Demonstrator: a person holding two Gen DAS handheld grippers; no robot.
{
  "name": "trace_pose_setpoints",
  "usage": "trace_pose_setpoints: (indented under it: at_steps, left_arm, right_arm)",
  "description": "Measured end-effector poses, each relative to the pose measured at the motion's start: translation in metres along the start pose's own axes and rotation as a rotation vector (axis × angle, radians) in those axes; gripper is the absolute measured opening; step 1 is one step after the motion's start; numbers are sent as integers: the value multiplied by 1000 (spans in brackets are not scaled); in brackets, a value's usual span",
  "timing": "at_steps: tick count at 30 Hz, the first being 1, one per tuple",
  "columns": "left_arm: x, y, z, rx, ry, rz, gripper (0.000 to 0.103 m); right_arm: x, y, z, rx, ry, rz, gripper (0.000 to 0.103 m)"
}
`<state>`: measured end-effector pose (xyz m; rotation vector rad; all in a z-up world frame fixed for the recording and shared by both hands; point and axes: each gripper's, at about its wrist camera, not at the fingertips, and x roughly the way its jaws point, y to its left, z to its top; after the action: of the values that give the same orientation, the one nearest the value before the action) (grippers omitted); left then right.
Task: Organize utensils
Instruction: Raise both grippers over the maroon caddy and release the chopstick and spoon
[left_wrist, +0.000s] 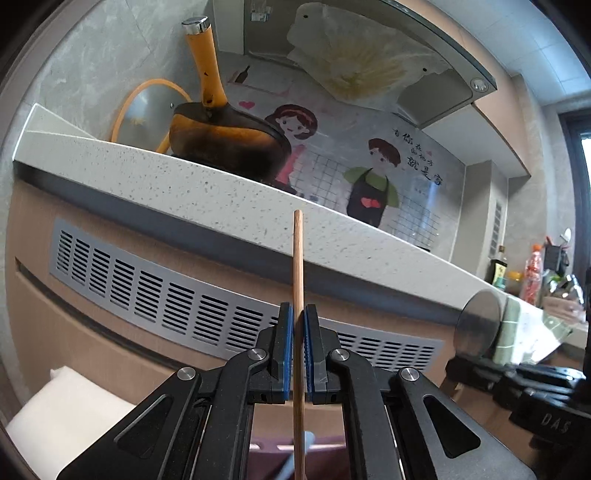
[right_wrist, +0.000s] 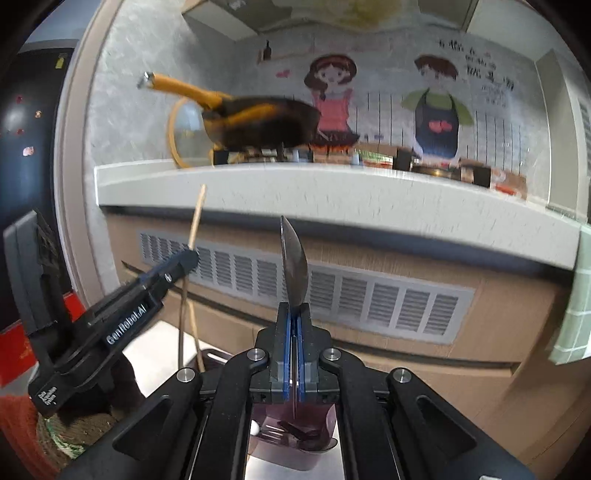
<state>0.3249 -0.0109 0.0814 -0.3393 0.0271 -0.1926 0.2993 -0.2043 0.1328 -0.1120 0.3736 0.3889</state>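
Observation:
My left gripper (left_wrist: 299, 317) is shut on a wooden chopstick (left_wrist: 298, 266) that stands upright, its tip level with the counter edge. The same chopstick (right_wrist: 195, 221) and left gripper (right_wrist: 186, 258) show at the left of the right wrist view. My right gripper (right_wrist: 294, 314) is shut on a metal spoon (right_wrist: 294, 266), bowl end up. Below it sits a purple translucent utensil holder (right_wrist: 291, 439) with several utensils inside. The right gripper's round metal part (left_wrist: 478, 325) shows at the right of the left wrist view.
A speckled white countertop (left_wrist: 221, 199) runs across above a grey vent grille (left_wrist: 184, 302). An orange-handled pan (left_wrist: 221, 140) and a glass lid (left_wrist: 144, 110) sit on the counter. Bottles (left_wrist: 532, 277) stand at far right. A white block (left_wrist: 70, 410) lies at lower left.

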Motion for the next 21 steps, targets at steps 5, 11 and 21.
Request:
trace_pose_setpoints:
  at_steps: [5, 11, 21]
  left_arm:
    - [5, 6, -14, 5, -9, 22, 6]
    - [13, 13, -31, -2, 44, 38, 7]
    - [-32, 34, -34, -55, 185, 16, 42]
  right_arm:
    - [26, -9, -13, 37, 50, 4, 2]
    - [43, -14, -32, 63, 105, 9, 2]
    - [23, -33, -63, 144, 181, 65, 18]
